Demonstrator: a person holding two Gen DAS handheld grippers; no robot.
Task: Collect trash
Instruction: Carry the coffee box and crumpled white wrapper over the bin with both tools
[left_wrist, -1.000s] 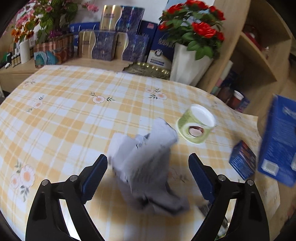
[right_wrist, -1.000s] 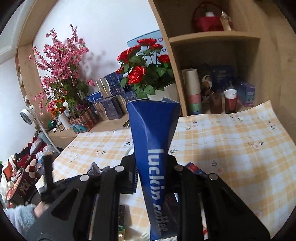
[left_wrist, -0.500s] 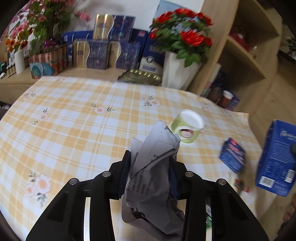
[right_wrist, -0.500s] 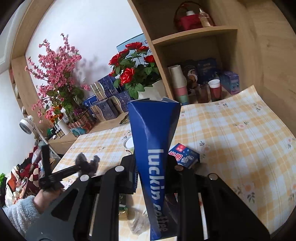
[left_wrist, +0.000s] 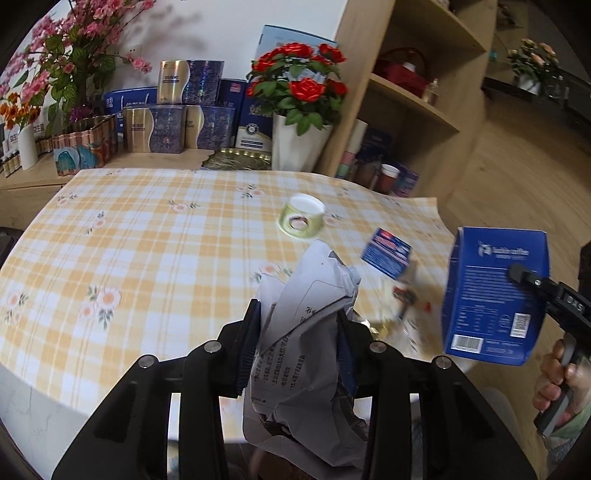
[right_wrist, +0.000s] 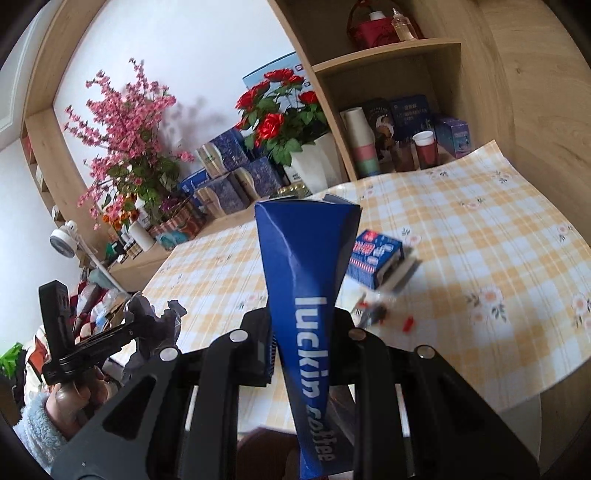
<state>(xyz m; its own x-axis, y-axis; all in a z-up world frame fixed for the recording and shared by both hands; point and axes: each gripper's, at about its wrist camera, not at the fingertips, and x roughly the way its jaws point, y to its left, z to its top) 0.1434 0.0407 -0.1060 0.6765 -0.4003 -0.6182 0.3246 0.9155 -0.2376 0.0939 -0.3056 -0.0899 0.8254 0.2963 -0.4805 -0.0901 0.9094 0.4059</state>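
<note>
My left gripper is shut on a crumpled grey paper bag, held up over the near edge of the table. My right gripper is shut on a squashed blue coffee box, also in the air. In the left wrist view the blue coffee box hangs at the right, past the table's edge. In the right wrist view the crumpled grey paper bag is low on the left. On the checked cloth lie a green and white cup on its side, a small blue carton and small scraps.
The table has a yellow checked cloth. Behind it stand a white vase of red roses, gift boxes and pink flowers. A wooden shelf unit with cups rises at the right. A hand holds the right gripper's handle.
My left gripper closed on the grey paper bag and lifted it back from the table. The right gripper drew back with the blue box, and the small blue carton came into its view.
</note>
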